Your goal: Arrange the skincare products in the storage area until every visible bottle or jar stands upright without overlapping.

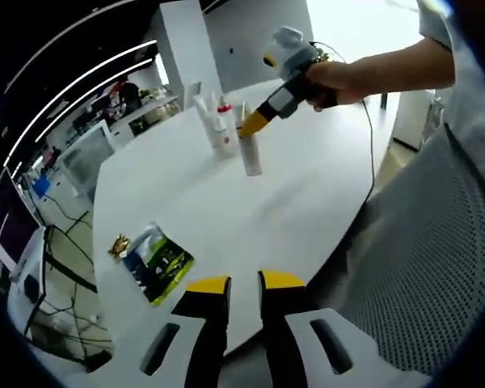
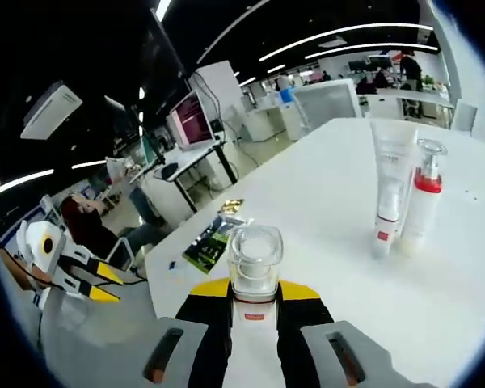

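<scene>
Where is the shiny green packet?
In the left gripper view, the green packet lies flat on the white table near its edge, just beyond the left gripper, far from the bottles.

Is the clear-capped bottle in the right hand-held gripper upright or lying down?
Upright. In the left gripper view the bottle stands on its base on the white table, the right hand-held gripper closed around its top.

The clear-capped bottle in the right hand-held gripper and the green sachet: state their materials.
Clear-capped white bottle: cap looks like transparent hard plastic, you see through it; body seems glossy white plastic. Green sachet: probably foil or plastic film, flat, shiny and printed.
</scene>
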### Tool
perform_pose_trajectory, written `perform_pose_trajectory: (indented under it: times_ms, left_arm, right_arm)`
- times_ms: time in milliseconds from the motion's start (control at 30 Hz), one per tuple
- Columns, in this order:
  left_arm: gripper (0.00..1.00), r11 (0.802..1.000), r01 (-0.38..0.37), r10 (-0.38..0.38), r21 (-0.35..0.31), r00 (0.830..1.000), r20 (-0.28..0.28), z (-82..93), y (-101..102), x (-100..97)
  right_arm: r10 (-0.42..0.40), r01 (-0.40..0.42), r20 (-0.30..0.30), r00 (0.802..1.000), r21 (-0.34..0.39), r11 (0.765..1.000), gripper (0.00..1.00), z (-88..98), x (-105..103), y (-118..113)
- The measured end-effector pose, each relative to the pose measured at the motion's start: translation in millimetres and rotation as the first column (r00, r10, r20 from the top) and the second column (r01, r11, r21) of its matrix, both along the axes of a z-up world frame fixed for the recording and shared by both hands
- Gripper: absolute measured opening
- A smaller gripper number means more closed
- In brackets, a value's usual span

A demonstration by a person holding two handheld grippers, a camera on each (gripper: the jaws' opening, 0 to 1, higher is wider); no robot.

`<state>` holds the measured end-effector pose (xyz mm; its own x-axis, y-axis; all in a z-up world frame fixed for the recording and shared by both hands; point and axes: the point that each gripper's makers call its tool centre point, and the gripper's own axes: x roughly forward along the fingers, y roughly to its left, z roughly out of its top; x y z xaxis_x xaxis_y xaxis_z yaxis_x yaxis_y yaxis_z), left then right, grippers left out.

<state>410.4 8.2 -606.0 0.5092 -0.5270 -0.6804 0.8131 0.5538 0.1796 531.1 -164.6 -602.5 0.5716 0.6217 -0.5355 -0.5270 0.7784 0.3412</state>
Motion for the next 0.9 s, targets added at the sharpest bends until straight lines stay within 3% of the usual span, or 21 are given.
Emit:
perform_pose_trajectory:
  times_ms: [333, 433, 900]
  left_arm:
    - [0.1, 1.0, -0.002, 0.002, 0.007, 1.0, 0.005, -0.1, 1, 0.9]
    - [0.08, 1.0, -0.016, 0.016, 0.014, 1.0, 0.007, -0.6, 5, 2.5]
    - [0.08, 1.0, -0.021, 0.021, 0.009, 1.0, 0.007, -0.3, 6, 3.5]
  right_arm:
    - [-0.017, 0.019, 0.03, 0.999, -0.058, 0.998, 0.13, -5.4, 18, -17]
    - [-0.012, 0.017, 0.051, 0.999, -0.109, 0.994, 0.13, -10.0, 21, -26]
    - [-0.068, 0.078, 0.061, 0.996, -0.181, 0.98, 0.13, -22.3, 34, -57]
